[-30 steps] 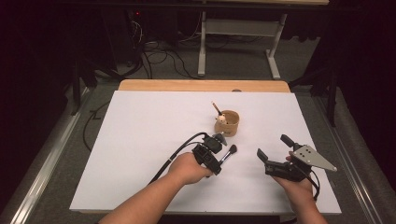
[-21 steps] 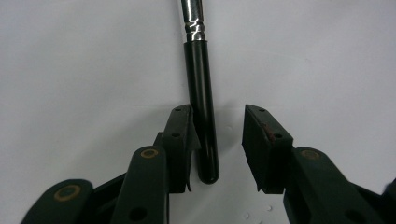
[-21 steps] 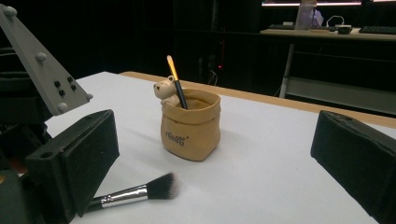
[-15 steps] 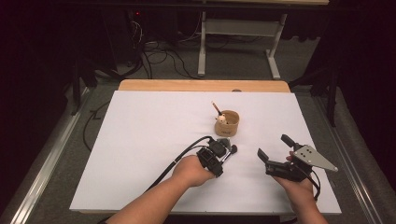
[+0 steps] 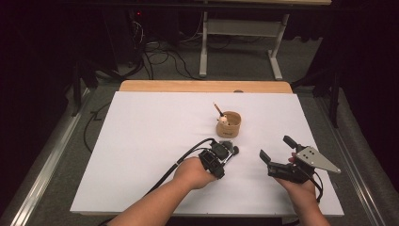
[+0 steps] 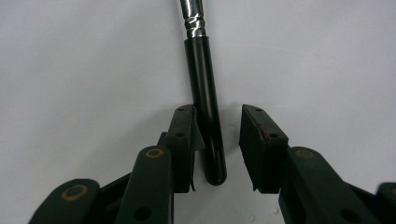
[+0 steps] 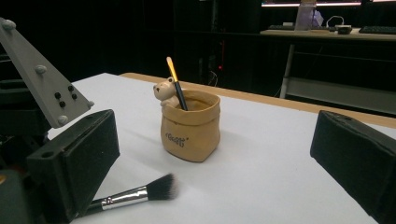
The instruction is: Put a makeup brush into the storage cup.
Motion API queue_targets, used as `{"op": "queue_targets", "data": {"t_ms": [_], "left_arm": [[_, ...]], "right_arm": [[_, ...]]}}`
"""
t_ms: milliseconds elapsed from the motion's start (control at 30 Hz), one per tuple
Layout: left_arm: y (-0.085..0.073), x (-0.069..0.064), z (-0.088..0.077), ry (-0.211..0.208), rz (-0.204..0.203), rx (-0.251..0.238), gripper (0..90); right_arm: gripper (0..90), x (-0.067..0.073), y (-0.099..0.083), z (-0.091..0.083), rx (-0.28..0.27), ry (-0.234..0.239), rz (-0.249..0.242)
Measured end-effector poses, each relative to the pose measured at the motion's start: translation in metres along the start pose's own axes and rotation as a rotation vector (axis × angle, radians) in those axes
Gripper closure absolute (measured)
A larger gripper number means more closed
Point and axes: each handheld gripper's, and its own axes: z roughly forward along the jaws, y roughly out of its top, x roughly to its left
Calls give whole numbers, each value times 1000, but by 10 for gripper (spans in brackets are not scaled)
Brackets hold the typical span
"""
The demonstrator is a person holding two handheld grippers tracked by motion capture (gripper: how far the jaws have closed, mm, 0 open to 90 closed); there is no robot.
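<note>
Makeup brush (image 6: 205,121) laid flat on white table (image 5: 141,141), near tan pot (image 5: 229,125). Left gripper (image 6: 217,140) jaws placed around handle (just been closing), not yet clamped. Right gripper (image 5: 277,153) held released, apart.

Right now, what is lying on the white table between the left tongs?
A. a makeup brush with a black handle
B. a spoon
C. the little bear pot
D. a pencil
A: the left gripper view shows the makeup brush, black handle and silver collar, lying between the left tongs, with a gap at one pad.
</note>
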Motion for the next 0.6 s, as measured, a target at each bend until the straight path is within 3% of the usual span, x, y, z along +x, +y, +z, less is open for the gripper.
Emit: {"op": "queue_targets", "data": {"t_ms": [300,600], "left_arm": [[-1,-3,1,30,18,-2,690],[-1,-2,1,34,19,0,715]], "right_arm": [[30,1,0,-1,2,-1,13],[30,0,0,0,-3,-2,-2]]}}
